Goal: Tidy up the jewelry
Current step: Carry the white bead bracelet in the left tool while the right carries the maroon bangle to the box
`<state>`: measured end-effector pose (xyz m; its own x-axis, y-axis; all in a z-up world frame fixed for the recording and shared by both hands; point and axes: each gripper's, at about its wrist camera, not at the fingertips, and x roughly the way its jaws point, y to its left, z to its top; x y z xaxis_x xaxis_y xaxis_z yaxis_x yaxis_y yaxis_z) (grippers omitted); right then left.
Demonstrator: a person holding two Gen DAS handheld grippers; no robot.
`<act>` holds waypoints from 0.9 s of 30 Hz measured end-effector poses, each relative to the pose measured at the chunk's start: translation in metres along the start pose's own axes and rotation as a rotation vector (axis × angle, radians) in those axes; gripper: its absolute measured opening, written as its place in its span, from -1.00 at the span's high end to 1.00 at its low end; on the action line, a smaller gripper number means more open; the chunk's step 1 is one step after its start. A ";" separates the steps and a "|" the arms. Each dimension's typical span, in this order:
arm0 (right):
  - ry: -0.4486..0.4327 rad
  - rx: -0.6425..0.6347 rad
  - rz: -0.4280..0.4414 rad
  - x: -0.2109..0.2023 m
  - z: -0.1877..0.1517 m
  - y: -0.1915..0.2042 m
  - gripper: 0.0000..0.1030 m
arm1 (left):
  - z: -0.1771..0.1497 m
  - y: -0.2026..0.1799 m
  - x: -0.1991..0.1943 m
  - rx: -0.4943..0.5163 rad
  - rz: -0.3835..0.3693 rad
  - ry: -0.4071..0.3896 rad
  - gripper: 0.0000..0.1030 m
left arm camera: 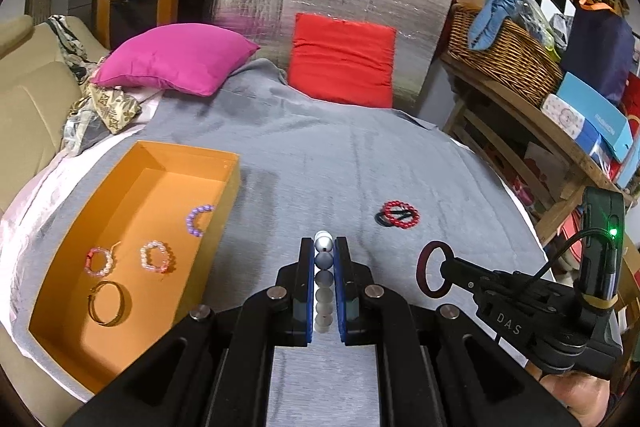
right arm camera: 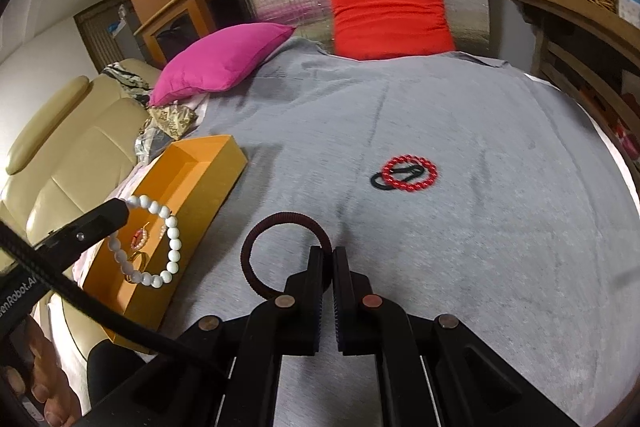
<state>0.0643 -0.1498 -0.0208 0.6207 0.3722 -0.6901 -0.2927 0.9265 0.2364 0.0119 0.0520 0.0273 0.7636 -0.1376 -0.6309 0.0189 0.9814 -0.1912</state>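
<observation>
Left gripper (left arm camera: 324,247): clamped on a white bead bracelet (left arm camera: 324,263), which stands edge-on between the blue pads at lower centre of the left view.
Right gripper (right arm camera: 332,255): clenched on a dark red hair tie (right arm camera: 256,239), the loop sticking out to the left of the tips at lower centre of the right view.
Orange box (left arm camera: 230,183): at the left of both frames, open, on the grey blanket (left arm camera: 320,163); it holds a purple bead bracelet (left arm camera: 196,221), two pink bead bracelets (left arm camera: 158,257) and a gold bangle (left arm camera: 110,303).
Left on the blanket: a red bead bracelet (left arm camera: 400,214) lying over a black hair tie (left arm camera: 382,219), right of centre.
Step in hand: I judge both are carrying towards the box (the white one looks nearer).
Doing it well: bring each piece over bare box floor, go low, then let go, one gripper at a time.
</observation>
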 end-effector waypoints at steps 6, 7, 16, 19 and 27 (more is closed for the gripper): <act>0.002 -0.030 0.020 0.007 0.008 0.017 0.91 | 0.004 0.017 -0.003 -0.030 0.027 -0.012 0.82; 0.003 -0.036 0.023 0.008 0.009 0.020 0.91 | 0.006 0.021 -0.004 -0.037 0.033 -0.016 0.82; 0.005 -0.099 0.059 0.022 0.027 0.057 0.91 | 0.013 0.066 -0.008 -0.114 0.098 -0.038 0.82; 0.004 -0.127 0.080 0.030 0.035 0.075 0.91 | 0.014 0.083 -0.007 -0.139 0.127 -0.034 0.82; 0.014 -0.192 0.136 0.059 0.056 0.126 0.91 | 0.014 0.130 0.002 -0.202 0.205 -0.022 0.82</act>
<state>0.1050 -0.0082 0.0060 0.5563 0.4910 -0.6704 -0.5072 0.8397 0.1942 0.0250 0.1808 0.0114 0.7518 0.0660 -0.6561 -0.2645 0.9416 -0.2083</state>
